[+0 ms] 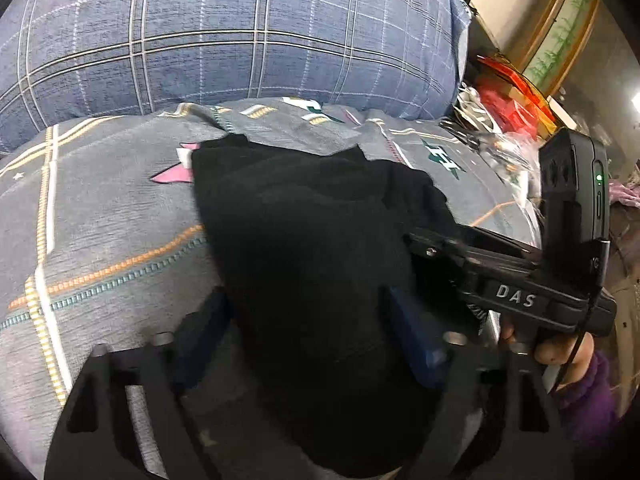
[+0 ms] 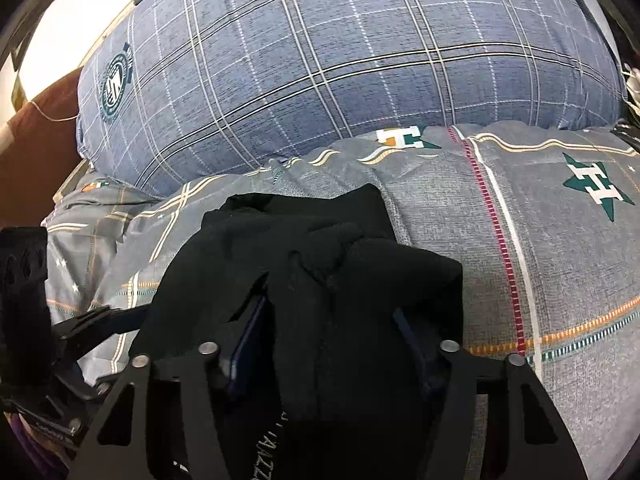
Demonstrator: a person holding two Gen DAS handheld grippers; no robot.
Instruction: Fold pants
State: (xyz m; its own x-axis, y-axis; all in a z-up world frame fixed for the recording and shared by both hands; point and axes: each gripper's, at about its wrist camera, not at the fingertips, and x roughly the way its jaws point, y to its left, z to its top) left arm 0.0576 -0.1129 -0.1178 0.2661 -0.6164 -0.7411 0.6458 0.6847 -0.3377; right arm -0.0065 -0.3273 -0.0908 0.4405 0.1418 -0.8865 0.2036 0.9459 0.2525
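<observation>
A pair of black pants (image 1: 300, 220) lies bunched on a grey patterned bedspread (image 1: 100, 220). In the left wrist view my left gripper (image 1: 304, 300) has the bundle filling the gap between its blue pads, which press on the cloth from both sides. My right gripper's body (image 1: 520, 280) sits just right of it, in a hand with a purple sleeve (image 1: 584, 392). In the right wrist view the black pants (image 2: 304, 240) bulge up between the pads of my right gripper (image 2: 328, 308), which is shut on a fold. My left gripper's body (image 2: 60, 340) shows at the left edge.
A big blue plaid pillow or quilt (image 1: 240, 32) (image 2: 340, 60) rises right behind the pants. Red packets and clutter (image 1: 508, 100) pile up beyond the bed's right side. A brown surface (image 2: 40, 140) lies at the far left. The grey bedspread (image 2: 540, 280) stretches to the right.
</observation>
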